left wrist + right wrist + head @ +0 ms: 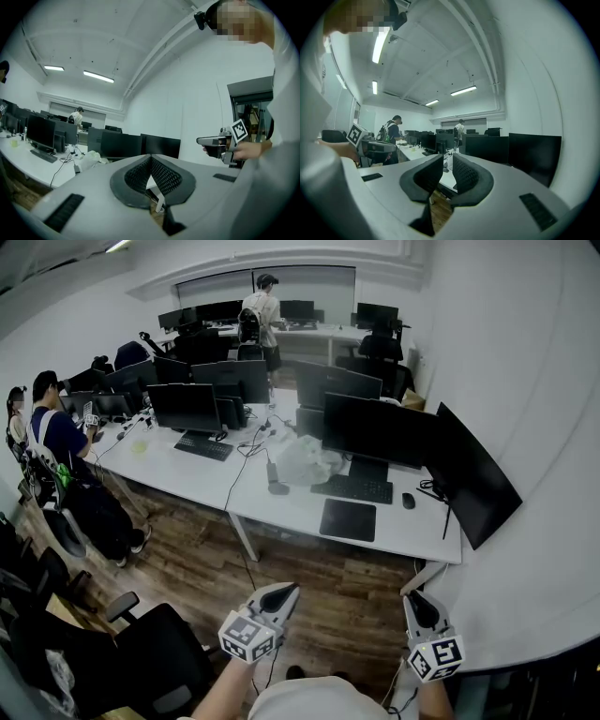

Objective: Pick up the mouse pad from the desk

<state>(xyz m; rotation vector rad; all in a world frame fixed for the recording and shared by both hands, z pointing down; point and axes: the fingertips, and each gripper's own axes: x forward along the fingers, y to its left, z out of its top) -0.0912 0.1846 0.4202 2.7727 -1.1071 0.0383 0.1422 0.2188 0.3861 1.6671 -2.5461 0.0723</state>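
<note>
The black mouse pad [347, 519] lies flat near the front edge of the white desk [281, 510], in front of a keyboard [352, 488]. Both grippers are held low over the wooden floor, well short of the desk. My left gripper [286, 591] [150, 158] has its jaws together with nothing in them. My right gripper [418, 600] [448, 161] shows a narrow gap between its pads and holds nothing. Each gripper also shows in the other's view: the right gripper [220, 142] and the left gripper [370, 148]. Neither gripper view shows the mouse pad.
A mouse [408, 501] lies right of the keyboard, with a crumpled plastic bag [305, 461] and monitors [375, 430] behind. A white wall curves along the right. A black chair [141, 652] stands at lower left. People sit at the left desk [52, 427], and one stands at the back [265, 310].
</note>
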